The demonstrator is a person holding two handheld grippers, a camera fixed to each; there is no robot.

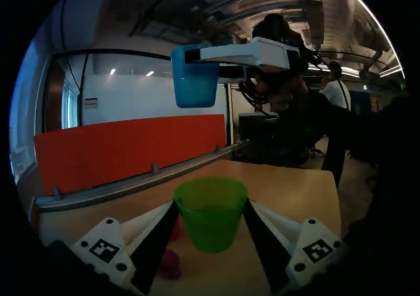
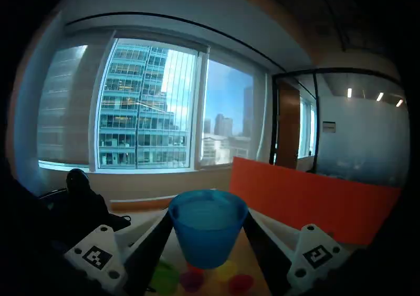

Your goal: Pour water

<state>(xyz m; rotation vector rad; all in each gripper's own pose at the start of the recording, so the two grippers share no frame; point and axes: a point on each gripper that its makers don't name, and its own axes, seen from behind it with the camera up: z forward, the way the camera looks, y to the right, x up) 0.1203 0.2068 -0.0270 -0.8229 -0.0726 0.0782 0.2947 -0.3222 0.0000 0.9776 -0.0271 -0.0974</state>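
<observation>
A green cup [image 1: 210,220] stands upright between the fingers of my left gripper [image 1: 211,207], which is shut on it just above the wooden table [image 1: 294,186]. High above it and slightly left hangs a blue cup [image 1: 194,78], upright, with the white right gripper [image 1: 192,65] shut on it. In the right gripper view the same blue cup [image 2: 207,233] sits between the fingers of my right gripper [image 2: 207,217]. Its inside looks pale and smooth; I cannot tell whether it holds water.
An orange panel [image 1: 126,146] with a metal rail runs along the table's far edge. Small pink objects [image 1: 170,264] lie by the left finger. Coloured round pieces [image 2: 226,271] lie below the blue cup. A person [image 1: 333,91] stands at the back right. Windows [image 2: 142,107] face the right gripper.
</observation>
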